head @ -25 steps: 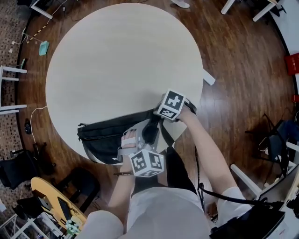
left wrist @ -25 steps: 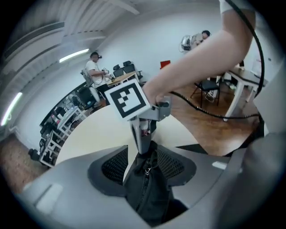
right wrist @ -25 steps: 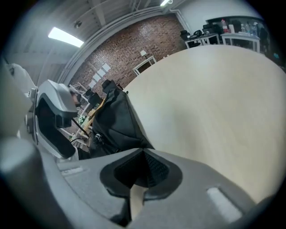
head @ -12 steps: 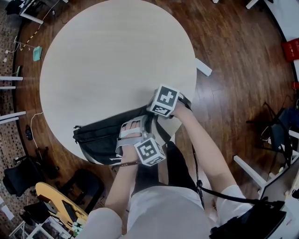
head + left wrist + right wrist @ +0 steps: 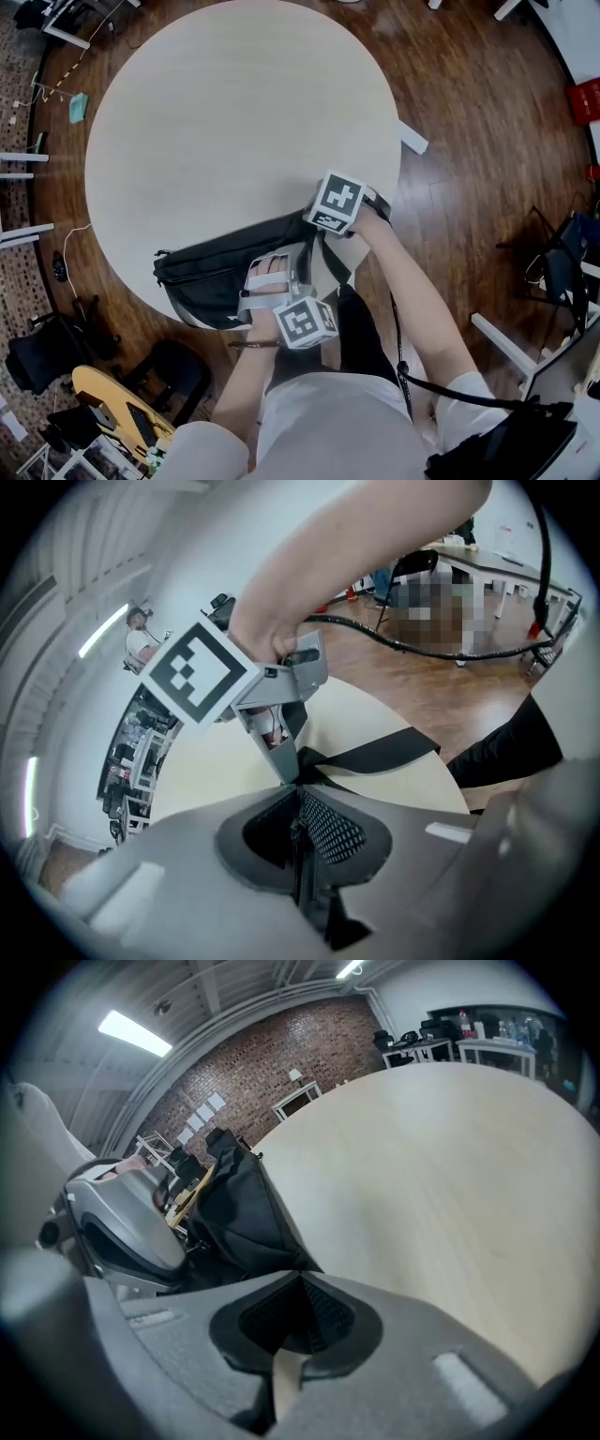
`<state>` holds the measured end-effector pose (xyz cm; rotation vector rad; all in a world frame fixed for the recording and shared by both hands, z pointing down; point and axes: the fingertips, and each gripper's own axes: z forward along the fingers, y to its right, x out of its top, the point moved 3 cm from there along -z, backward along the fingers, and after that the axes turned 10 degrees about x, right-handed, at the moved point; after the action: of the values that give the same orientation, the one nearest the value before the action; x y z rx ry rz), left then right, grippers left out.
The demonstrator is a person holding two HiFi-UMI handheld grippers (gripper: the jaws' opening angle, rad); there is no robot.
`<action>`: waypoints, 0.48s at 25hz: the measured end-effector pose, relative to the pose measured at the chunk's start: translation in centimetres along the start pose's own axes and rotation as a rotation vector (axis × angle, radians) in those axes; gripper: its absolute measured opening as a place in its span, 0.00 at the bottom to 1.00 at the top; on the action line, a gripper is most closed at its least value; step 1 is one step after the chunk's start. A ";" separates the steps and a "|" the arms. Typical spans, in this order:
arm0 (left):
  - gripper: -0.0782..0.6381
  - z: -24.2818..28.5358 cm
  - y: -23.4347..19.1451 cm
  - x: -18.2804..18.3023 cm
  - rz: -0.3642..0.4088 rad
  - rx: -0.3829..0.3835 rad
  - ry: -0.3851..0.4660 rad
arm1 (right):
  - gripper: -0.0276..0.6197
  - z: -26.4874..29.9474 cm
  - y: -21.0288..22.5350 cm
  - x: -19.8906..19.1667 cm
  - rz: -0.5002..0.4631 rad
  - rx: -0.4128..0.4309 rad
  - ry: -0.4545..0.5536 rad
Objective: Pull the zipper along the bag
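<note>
A black bag (image 5: 211, 277) lies at the near edge of the round table (image 5: 234, 122). My left gripper (image 5: 279, 266) reaches over the bag's top; its jaws are closing and stand almost together, with a small dark zipper pull (image 5: 292, 829) pinched between them. My right gripper (image 5: 315, 238) is shut on the bag's right end, where the black strap (image 5: 375, 754) leaves it. The left gripper view shows the right gripper (image 5: 294, 769) straight ahead, tips down on the bag. In the right gripper view the bag (image 5: 239, 1213) runs off to the left, beside the left gripper's grey body (image 5: 127, 1227).
The strap hangs over the table's near edge towards the person's legs (image 5: 361, 337). Wooden floor surrounds the table. A yellow object (image 5: 112, 403) and a dark chair (image 5: 37, 356) stand at lower left; white furniture legs (image 5: 506, 342) are at right.
The left gripper pushed forward onto the bag, then drew back slightly towards the person. The right gripper stayed at the bag's right end.
</note>
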<state>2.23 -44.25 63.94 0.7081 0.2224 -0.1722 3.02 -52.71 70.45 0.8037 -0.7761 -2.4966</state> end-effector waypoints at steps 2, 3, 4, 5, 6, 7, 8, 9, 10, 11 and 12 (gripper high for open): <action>0.16 -1.0 -0.5 -0.2 -0.043 0.020 0.016 | 0.02 -0.1 0.1 -0.2 0.017 -0.011 0.008; 0.16 -1.4 -0.7 -0.4 -0.066 0.030 0.020 | 0.02 -0.1 0.2 -0.3 0.029 -0.015 0.013; 0.16 -1.8 -0.9 -0.8 -0.089 0.038 0.022 | 0.02 -0.1 0.3 -0.4 0.042 -0.020 0.019; 0.16 -2.2 -1.2 -1.1 -0.112 0.043 0.023 | 0.02 -0.1 0.3 -0.5 0.052 -0.026 0.022; 0.16 -2.6 -1.5 -1.4 -0.136 0.046 0.025 | 0.02 -0.2 0.4 -0.5 0.059 -0.032 0.023; 0.16 -2.9 -1.8 -1.8 -0.159 0.048 0.029 | 0.02 -0.3 0.4 -0.5 0.064 -0.038 0.021; 0.16 -3.3 -2.0 -2.2 -0.180 0.049 0.033 | 0.02 -0.4 0.4 -0.5 0.068 -0.044 0.017; 0.16 -3.6 -2.1 -2.6 -0.201 0.049 0.039 | 0.02 -0.4 0.3 -0.4 0.072 -0.049 0.011; 0.16 -4.0 -2.3 -3.2 -0.220 0.048 0.045 | 0.02 -0.4 0.3 -0.3 0.076 -0.054 0.005; 0.16 -4.2 -2.4 -3.7 -0.237 0.046 0.051 | 0.02 -0.3 0.2 -0.3 0.081 -0.059 0.000; 0.16 -4.5 -2.4 -4.2 -0.252 0.044 0.058 | 0.02 -0.3 0.2 -0.2 0.085 -0.063 -0.003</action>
<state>-2.96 -42.77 60.22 0.7279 0.3640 -0.3978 3.41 -52.88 70.51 0.7299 -0.7135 -2.4347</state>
